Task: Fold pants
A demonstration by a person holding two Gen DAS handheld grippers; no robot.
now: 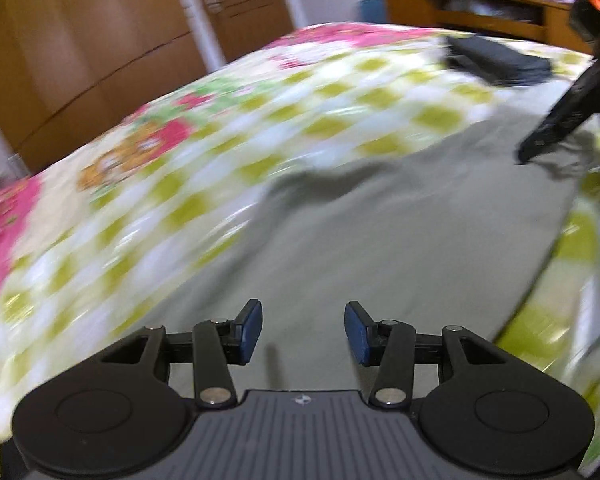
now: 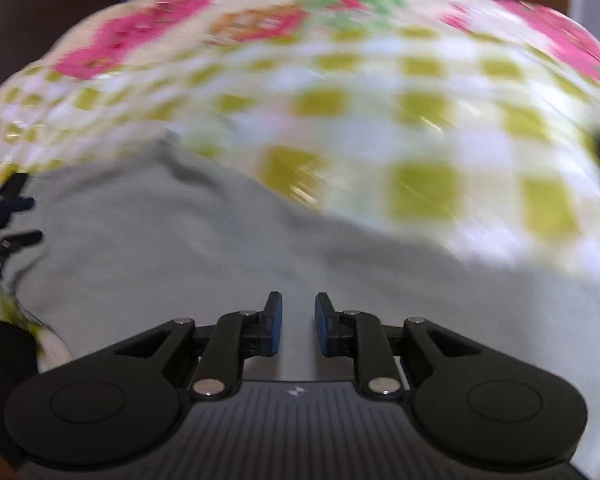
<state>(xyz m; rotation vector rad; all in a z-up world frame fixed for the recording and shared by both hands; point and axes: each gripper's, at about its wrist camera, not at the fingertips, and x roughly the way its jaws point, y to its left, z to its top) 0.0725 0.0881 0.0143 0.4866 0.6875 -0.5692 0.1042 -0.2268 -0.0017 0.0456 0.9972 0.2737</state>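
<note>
Grey pants (image 1: 380,232) lie spread flat on a bed covered by a checked floral bedspread (image 1: 204,136). The left hand-held gripper (image 1: 303,332) hangs above the fabric, jaws apart and empty. The right hand-held gripper (image 2: 299,322) hangs over the pants with jaws narrowly parted, nothing between them. A dark folded garment (image 1: 496,60) rests near the wooden headboard (image 1: 480,12).

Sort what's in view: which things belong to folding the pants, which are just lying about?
Job:
- grey pants, spread on the bed
- left gripper, jaws apart, nothing between them
- right gripper, jaws narrowly apart, nothing between them

Lying about:
- dark folded item at the far end of the bed
- checked floral bedspread
- wooden wardrobe
</note>
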